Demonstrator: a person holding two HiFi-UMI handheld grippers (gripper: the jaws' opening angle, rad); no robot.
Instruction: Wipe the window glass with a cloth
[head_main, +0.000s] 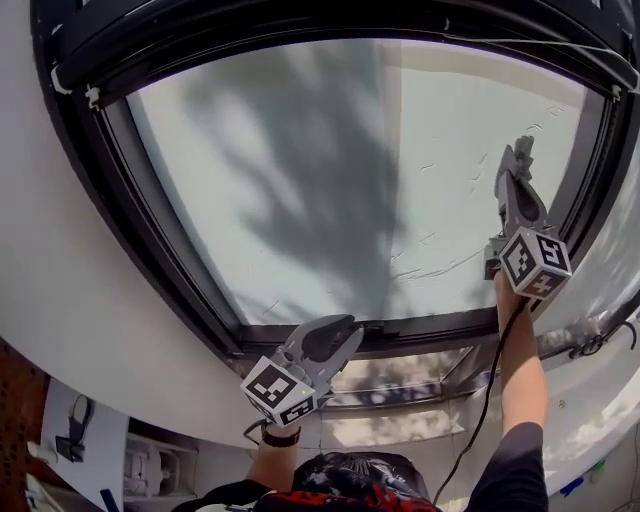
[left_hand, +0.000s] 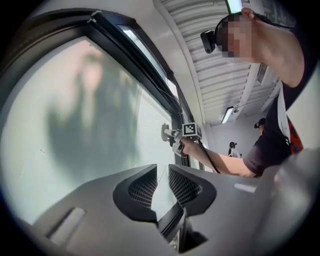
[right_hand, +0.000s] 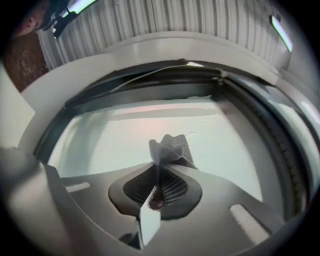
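Note:
The window glass (head_main: 330, 170) is a large frosted pane in a black frame (head_main: 200, 300), with a tree's shadow across it. My right gripper (head_main: 519, 160) is raised near the pane's right edge, shut on a small grey mesh cloth (head_main: 522, 150). In the right gripper view the cloth (right_hand: 171, 145) sticks out bunched beyond the closed pads of the right gripper (right_hand: 159, 167), toward the glass (right_hand: 110, 135). My left gripper (head_main: 338, 338) hangs low by the bottom frame. Its jaws (left_hand: 162, 175) stand slightly open and hold nothing. The left gripper view also catches the right gripper (left_hand: 171, 134) against the glass (left_hand: 75, 115).
White wall surrounds the frame (head_main: 70, 250). A lower pane (head_main: 400, 375) sits beneath the bottom rail. A black cable (head_main: 490, 390) trails from the right gripper along the arm. A thin cord (head_main: 520, 45) runs along the top frame. Another person (left_hand: 232, 148) stands far off.

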